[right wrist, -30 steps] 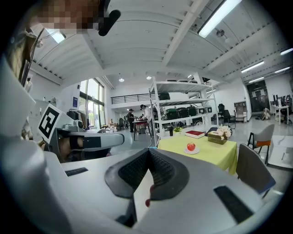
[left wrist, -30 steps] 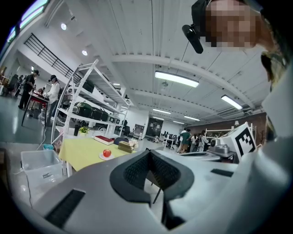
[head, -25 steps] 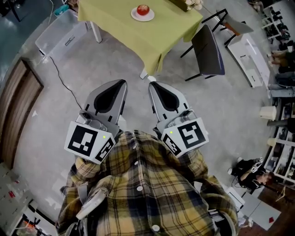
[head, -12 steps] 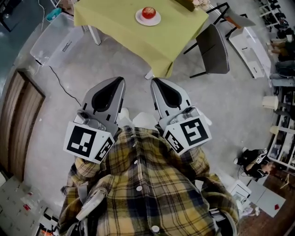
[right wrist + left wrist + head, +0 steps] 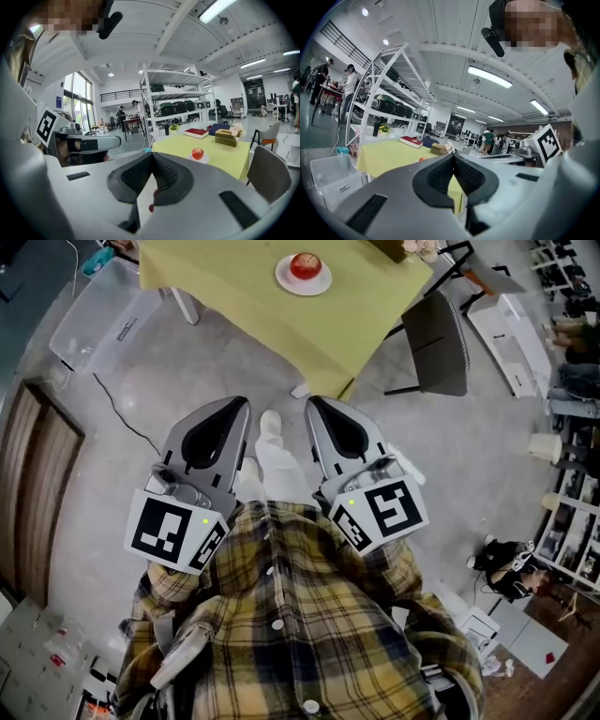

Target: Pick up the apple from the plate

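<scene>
A red apple (image 5: 306, 264) sits on a small white plate (image 5: 303, 281) on the yellow-green table (image 5: 244, 287) at the top of the head view. My left gripper (image 5: 242, 405) and right gripper (image 5: 312, 405) are held side by side over the floor, well short of the table, both shut and empty. In the right gripper view the apple (image 5: 198, 153) on its plate (image 5: 198, 160) stands beyond the closed right gripper (image 5: 152, 154), to the right. In the left gripper view the apple (image 5: 423, 159) just peeks over the closed left gripper (image 5: 453, 156).
A dark chair (image 5: 436, 329) stands at the table's right corner, and a clear plastic bin (image 5: 98, 320) at its left. A red book (image 5: 197, 132) and a wooden box (image 5: 228, 137) lie further back on the table. White shelving (image 5: 178, 108) stands behind it. A wooden panel (image 5: 37, 484) lines the left.
The table with the apple has come closer to both grippers as the person walks toward it. A leg and shoe now show between the grippers. Both stay shut.
</scene>
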`<state>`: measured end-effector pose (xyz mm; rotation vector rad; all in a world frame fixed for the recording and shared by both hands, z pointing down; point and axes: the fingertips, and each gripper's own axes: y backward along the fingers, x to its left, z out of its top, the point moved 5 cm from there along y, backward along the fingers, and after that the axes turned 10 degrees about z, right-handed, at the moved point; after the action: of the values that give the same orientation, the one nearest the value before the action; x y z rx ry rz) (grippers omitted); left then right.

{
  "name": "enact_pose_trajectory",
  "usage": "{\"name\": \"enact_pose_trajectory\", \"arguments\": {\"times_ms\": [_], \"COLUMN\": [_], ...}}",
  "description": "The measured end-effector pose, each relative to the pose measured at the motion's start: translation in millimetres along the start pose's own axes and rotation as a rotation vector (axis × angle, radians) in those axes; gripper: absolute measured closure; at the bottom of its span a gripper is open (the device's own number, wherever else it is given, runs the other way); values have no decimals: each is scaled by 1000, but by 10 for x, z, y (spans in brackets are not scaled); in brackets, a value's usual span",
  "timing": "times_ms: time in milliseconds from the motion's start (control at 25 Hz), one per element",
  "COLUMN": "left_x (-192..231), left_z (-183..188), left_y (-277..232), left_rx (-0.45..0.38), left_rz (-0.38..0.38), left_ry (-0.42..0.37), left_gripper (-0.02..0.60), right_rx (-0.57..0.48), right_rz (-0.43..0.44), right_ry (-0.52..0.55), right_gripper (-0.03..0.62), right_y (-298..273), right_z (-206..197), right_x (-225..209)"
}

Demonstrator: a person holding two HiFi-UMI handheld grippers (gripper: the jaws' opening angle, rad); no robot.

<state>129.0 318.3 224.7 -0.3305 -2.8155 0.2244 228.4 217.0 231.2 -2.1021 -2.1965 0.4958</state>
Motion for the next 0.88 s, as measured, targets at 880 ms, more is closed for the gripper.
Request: {"name": "enact_pose_trajectory", "arguments": {"times_ms": [880], "left_x": [363], "left_z": [744], "left_y": [-2051], "left_rx": [-76], "left_rz": [36], "left_ry": [-18], "left_gripper": [575], "right_rx": [-22], "right_rz": [61], "right_ry": [41], "right_gripper": [597], "right_y": [-974], "right_z": [788], "right_x": [-1825]}}
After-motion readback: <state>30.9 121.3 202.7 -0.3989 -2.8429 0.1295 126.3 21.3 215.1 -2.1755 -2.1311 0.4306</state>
